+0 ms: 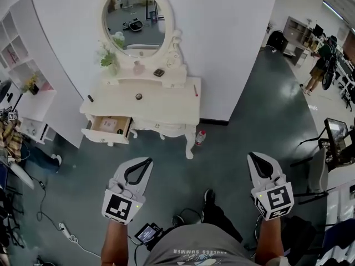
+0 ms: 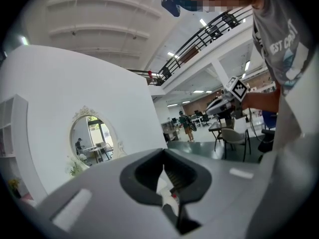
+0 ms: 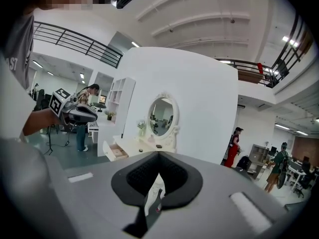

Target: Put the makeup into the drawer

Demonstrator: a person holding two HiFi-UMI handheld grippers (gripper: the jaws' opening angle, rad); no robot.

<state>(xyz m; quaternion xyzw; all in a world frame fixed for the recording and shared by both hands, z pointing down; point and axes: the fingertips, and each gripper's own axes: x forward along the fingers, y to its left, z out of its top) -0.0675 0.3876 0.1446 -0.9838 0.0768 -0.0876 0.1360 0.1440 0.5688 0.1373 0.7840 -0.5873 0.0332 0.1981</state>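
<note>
A white dressing table (image 1: 166, 108) with an oval mirror (image 1: 138, 18) stands against the wall ahead. Its left drawer (image 1: 110, 126) is pulled open. On the tabletop lie small makeup items: a dark round one (image 1: 138, 96), a red pencil (image 1: 195, 90), a dark stick (image 1: 90, 98) and a brown compact (image 1: 159, 72). My left gripper (image 1: 148, 160) and right gripper (image 1: 251, 155) are held out over the floor, well short of the table. Both are shut and hold nothing. The right gripper view shows the table and open drawer (image 3: 118, 152) beyond the shut jaws.
A bottle with a red cap (image 1: 201, 137) stands on the floor by the table's right leg. White shelves (image 1: 22, 54) are at the left, with cables (image 1: 61, 226) on the floor. A chair and screen (image 1: 335, 134) are at the right, and a person (image 1: 321, 60) stands far back.
</note>
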